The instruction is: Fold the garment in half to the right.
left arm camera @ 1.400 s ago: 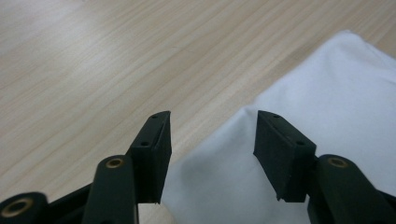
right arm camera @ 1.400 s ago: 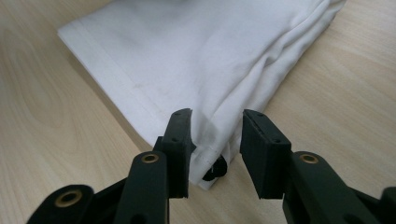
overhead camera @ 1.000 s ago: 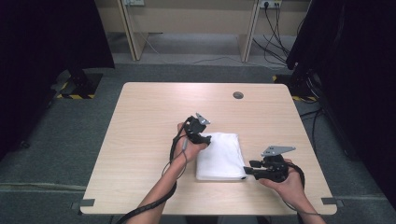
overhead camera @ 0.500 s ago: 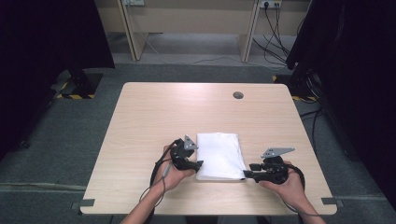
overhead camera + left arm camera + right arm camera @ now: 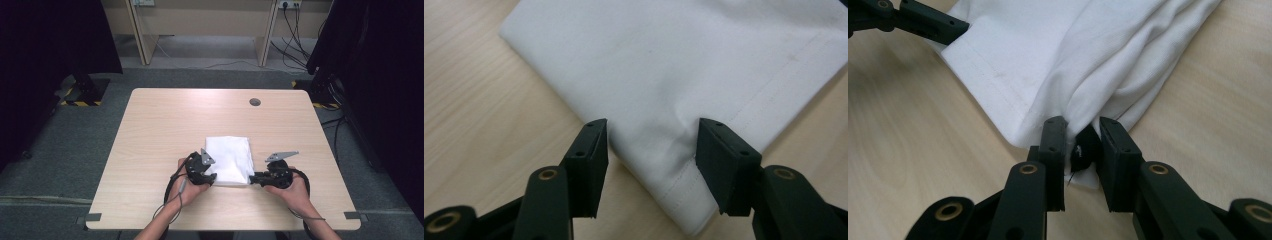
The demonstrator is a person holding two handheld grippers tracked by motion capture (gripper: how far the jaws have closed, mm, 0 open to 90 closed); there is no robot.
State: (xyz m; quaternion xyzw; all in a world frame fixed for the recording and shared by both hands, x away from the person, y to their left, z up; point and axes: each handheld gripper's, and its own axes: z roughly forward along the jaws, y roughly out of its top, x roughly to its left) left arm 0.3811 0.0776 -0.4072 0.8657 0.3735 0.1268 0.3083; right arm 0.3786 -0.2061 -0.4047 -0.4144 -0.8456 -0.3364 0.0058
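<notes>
A folded white cloth (image 5: 229, 160) lies flat on the light wooden bench (image 5: 165, 120), near the middle of its near edge, its long axis running from the near edge toward the far edge. Both hands work at the cloth's near end. The left tongs (image 5: 211, 178) sit at the near left corner of the cloth, the right tongs (image 5: 253, 179) at its near right corner, so each is equally close to its own corner.

In the left gripper view, the left tongs (image 5: 651, 150) stand spread, straddling the hemmed corner of the cloth (image 5: 684, 75); the corner lies between the pads, which do not yet press it, and the jaws have just been closing.

In the right gripper view, the right tongs (image 5: 1083, 145) have just been closing and are nearly together, pinching a bunched fold at the cloth's (image 5: 1058, 55) corner; the layers gather into creases that run away from the grip.

From above, the jaw tips are small and partly covered by the hands. How many layers the right tongs hold cannot be made out.
</notes>
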